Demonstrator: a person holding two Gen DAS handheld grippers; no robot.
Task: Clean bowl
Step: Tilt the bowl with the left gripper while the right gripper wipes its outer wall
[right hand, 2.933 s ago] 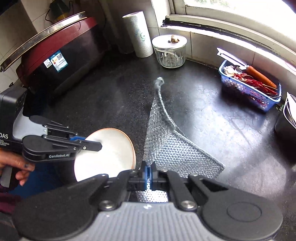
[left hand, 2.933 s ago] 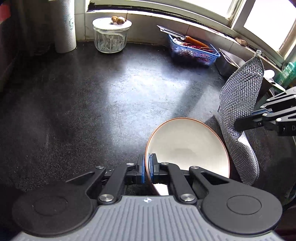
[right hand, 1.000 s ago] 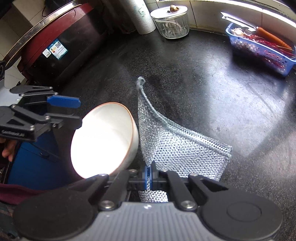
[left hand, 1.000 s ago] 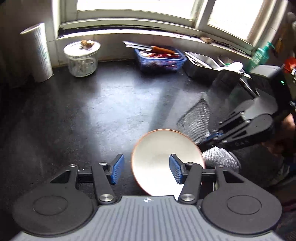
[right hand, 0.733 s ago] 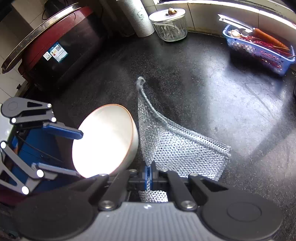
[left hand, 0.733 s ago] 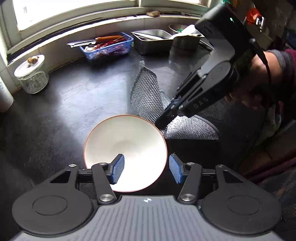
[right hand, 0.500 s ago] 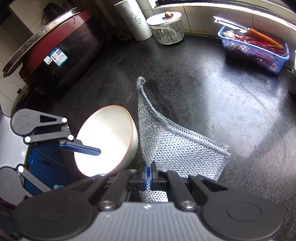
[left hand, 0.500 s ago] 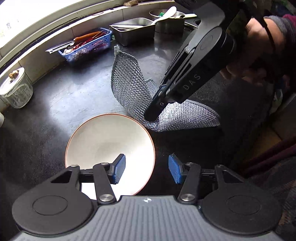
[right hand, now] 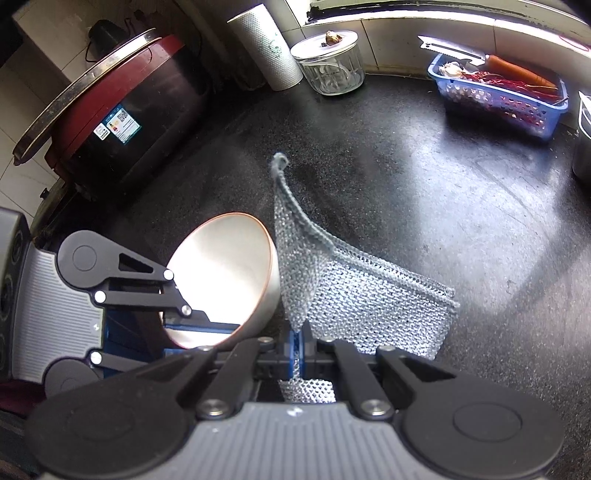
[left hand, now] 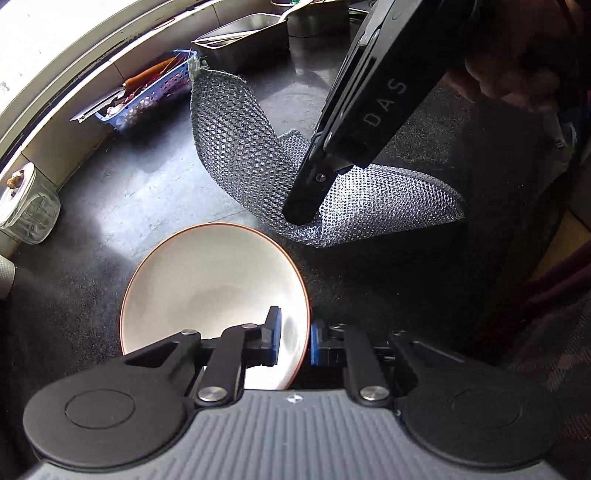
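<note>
A white bowl (left hand: 207,280) with a brown rim stands tilted on the black counter (left hand: 122,184). My left gripper (left hand: 294,341) straddles its near right rim, one blue pad inside and one outside. The jaws are closing, and a sliver of white still shows between the inner pad and the wall. From the right wrist view the bowl (right hand: 221,273) opens toward the left gripper's fingers (right hand: 173,295). My right gripper (right hand: 298,347) is shut on a silver mesh scrubbing cloth (right hand: 362,306). The cloth (left hand: 240,147) stands up folded just right of the bowl, apart from its inside.
Along the window wall stand a blue basket (right hand: 498,99) with a carrot and chillies, a lidded glass jar (right hand: 330,66) and a paper roll (right hand: 269,51). A red cooker (right hand: 110,110) sits at the left. Steel trays (left hand: 240,33) stand behind the cloth, and a hand (left hand: 517,74) holds the right gripper.
My left gripper rolled and came down over the bowl's near right rim, and its jaws went from wide apart to nearly together around it. The right gripper and its cloth stayed put.
</note>
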